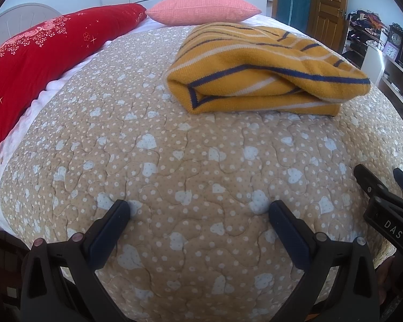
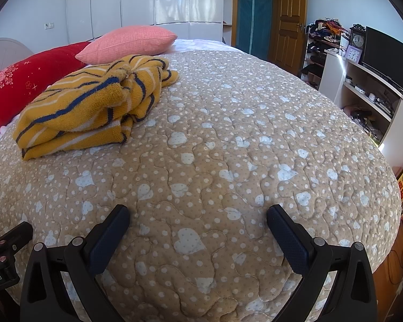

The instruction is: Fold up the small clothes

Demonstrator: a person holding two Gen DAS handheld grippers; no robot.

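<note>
Left gripper [image 1: 198, 212] low over the near edge of the bed, fingers [image 1: 112, 230] spread wide, nothing between them, tips close to the quilt [image 1: 201, 161]. Right gripper [image 2: 197, 216] same: fingers [image 2: 287, 236] wide apart, empty, just above the quilt near the bed's near edge. The two grippers sit side by side; each shows at the edge of the other's view.

Quilt is tan, padded, with white dots and pale hearts, stitched in wavy lines; it covers most of the bed and is bare in the near and middle part.

Sweater [image 1: 266, 69], yellow knit with navy and white stripes, lies folded in a thick bundle on the quilt, past the middle toward the far side of the bed. From the right wrist view its top layers look bunched and twisted, not flat. Well apart from both grippers.

Red blanket [image 1: 40, 59] with flower print runs along the bed's left edge. Pink pillow [image 2: 129, 43] at the far end, just behind the sweater. White headboard [image 1: 18, 18] at the far left corner.

Beyond the bed: white wardrobe [image 2: 169, 0], teal curtain [image 2: 252, 10], wooden door [image 2: 290, 18]. Along the right side: cluttered shelves [image 2: 368, 99], a clock [image 2: 357, 40], dark screen [image 2: 387, 51].
</note>
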